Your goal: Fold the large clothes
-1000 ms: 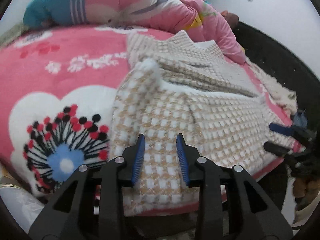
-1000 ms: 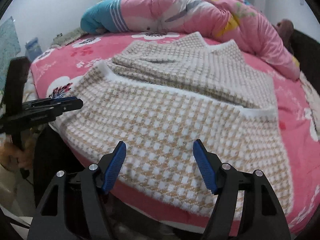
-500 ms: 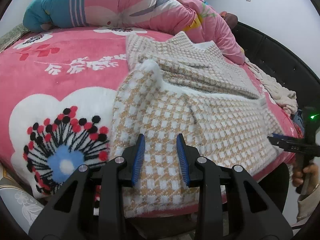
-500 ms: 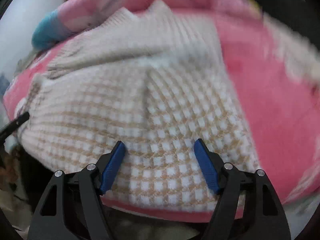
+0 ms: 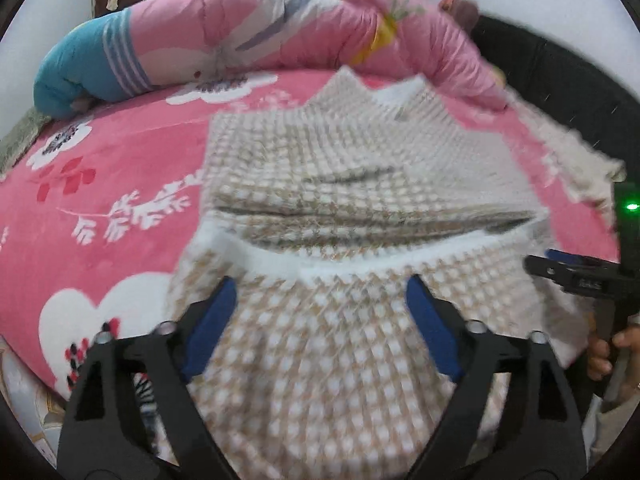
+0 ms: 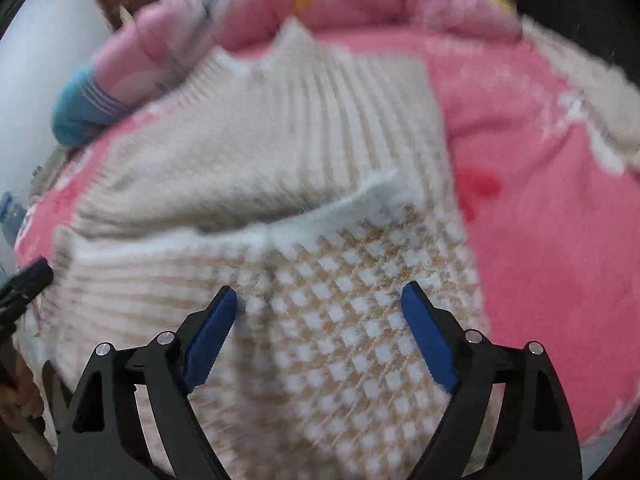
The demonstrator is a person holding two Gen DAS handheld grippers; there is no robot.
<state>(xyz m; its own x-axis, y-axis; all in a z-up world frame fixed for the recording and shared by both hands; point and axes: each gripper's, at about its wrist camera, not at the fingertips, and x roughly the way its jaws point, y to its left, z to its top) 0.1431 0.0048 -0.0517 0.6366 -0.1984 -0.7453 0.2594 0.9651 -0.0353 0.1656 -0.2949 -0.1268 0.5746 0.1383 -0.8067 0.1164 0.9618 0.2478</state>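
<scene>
A large beige-and-white checked knit garment (image 5: 340, 208) lies partly folded on a pink floral bed, its near part hanging over the bed's front edge. It also shows in the right wrist view (image 6: 280, 184). My left gripper (image 5: 320, 284) is open wide and empty, just above the near checked panel below the white band (image 5: 360, 258). My right gripper (image 6: 318, 294) is open and empty over the garment's near right part. The right gripper also shows in the left wrist view at the far right (image 5: 576, 276), the left one at the right wrist view's left edge (image 6: 24, 284). Both views are blurred.
A rolled pink and blue quilt (image 5: 240, 36) lies along the far side of the bed. Bare pink blanket (image 5: 80, 208) stretches to the left of the garment and to its right (image 6: 540, 200). A dark bed frame (image 5: 560, 80) and a beige cloth (image 5: 568, 152) are at the right.
My left gripper has opened from a narrow gap to wide and swung right, toward the garment's middle. My right gripper has moved closer over the garment's right side, staying open.
</scene>
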